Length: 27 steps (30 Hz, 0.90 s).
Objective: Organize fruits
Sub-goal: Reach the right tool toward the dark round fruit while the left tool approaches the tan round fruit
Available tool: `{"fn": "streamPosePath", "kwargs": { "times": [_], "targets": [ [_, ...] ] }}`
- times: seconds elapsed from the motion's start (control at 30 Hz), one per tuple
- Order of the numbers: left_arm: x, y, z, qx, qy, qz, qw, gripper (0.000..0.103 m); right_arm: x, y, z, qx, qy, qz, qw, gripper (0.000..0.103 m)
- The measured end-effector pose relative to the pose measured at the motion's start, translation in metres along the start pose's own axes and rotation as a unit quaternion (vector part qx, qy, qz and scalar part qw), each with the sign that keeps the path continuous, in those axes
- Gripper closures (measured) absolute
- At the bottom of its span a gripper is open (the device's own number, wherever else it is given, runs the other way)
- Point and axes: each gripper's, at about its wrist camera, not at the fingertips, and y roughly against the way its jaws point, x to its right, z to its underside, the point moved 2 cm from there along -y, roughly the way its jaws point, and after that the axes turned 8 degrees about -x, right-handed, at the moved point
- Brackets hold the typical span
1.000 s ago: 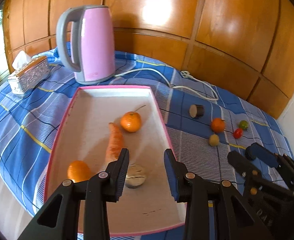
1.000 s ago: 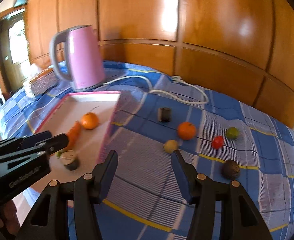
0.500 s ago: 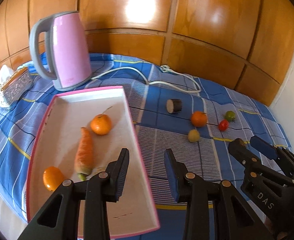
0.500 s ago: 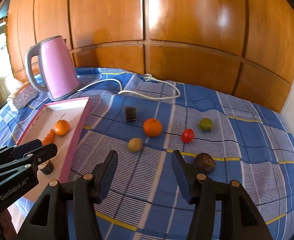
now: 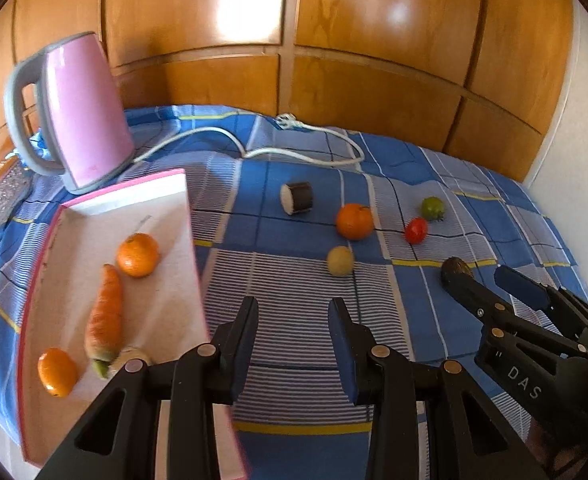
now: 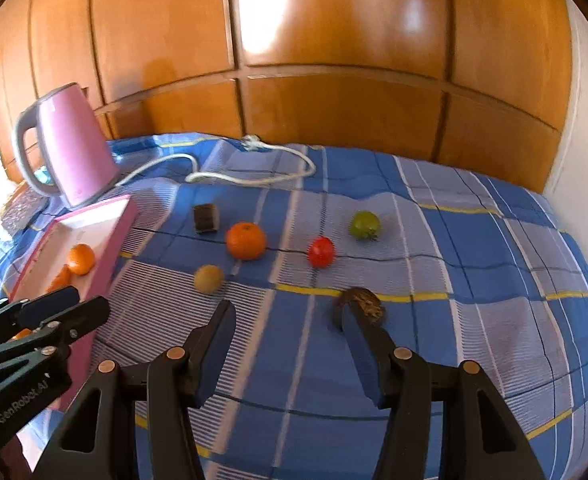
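Note:
A pink-rimmed tray [image 5: 189, 216] at the left holds a tangerine [image 5: 137, 255], a carrot [image 5: 105, 312] and an orange [image 5: 56, 372]. Loose on the blue checked cloth lie an orange [image 6: 246, 241], a red tomato [image 6: 320, 252], a green tomato [image 6: 364, 225], a small yellow-brown fruit [image 6: 208, 278], a dark rough fruit [image 6: 363, 304] and a dark cut cylinder [image 6: 205, 218]. My left gripper [image 5: 293, 312] hangs open and empty over the cloth just right of the tray. My right gripper [image 6: 287, 312] is open and empty, its right finger in front of the dark fruit.
A pink kettle [image 5: 82, 112] stands behind the tray, and its white cord [image 5: 301, 136] runs across the back of the cloth. A silver tissue box [image 5: 2, 196] sits at the far left. A wooden panel wall [image 6: 333, 40] closes the back.
Both grippers have swung right, from over and beside the tray to over the cloth with the loose fruit. Their jaws kept the same gap and stayed empty.

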Motion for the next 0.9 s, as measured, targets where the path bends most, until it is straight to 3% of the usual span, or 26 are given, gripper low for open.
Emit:
{"fn": "streamPosePath", "kwargs": {
  "times": [0.23,0.47,0.63,0.7,0.9],
  "targets": [
    [0.020,-0.020,-0.005,-0.011,-0.015,0.015,0.9997,0.066,0.046,-0.021,0.012,-0.036,-0.048,0.018,0.998,0.047],
    [0.037,-0.036,-0.011,-0.017,-0.025,0.027,0.9992,0.066,0.073,-0.031,0.014,-0.053,-0.084,0.000,0.995,0.047],
    [0.037,-0.048,-0.018,-0.024,-0.019,0.026,0.9992,0.066,0.075,-0.039,0.009,-0.059,-0.085,-0.025,0.994,0.047],
    [0.036,-0.051,-0.020,-0.024,-0.016,0.028,0.9992,0.061,0.073,-0.040,0.006,-0.058,-0.084,-0.034,0.994,0.047],
    [0.033,-0.060,-0.030,-0.023,-0.010,0.029,0.9993,0.057,0.065,-0.056,-0.003,-0.066,-0.068,-0.033,0.995,0.047]
  ]
}}
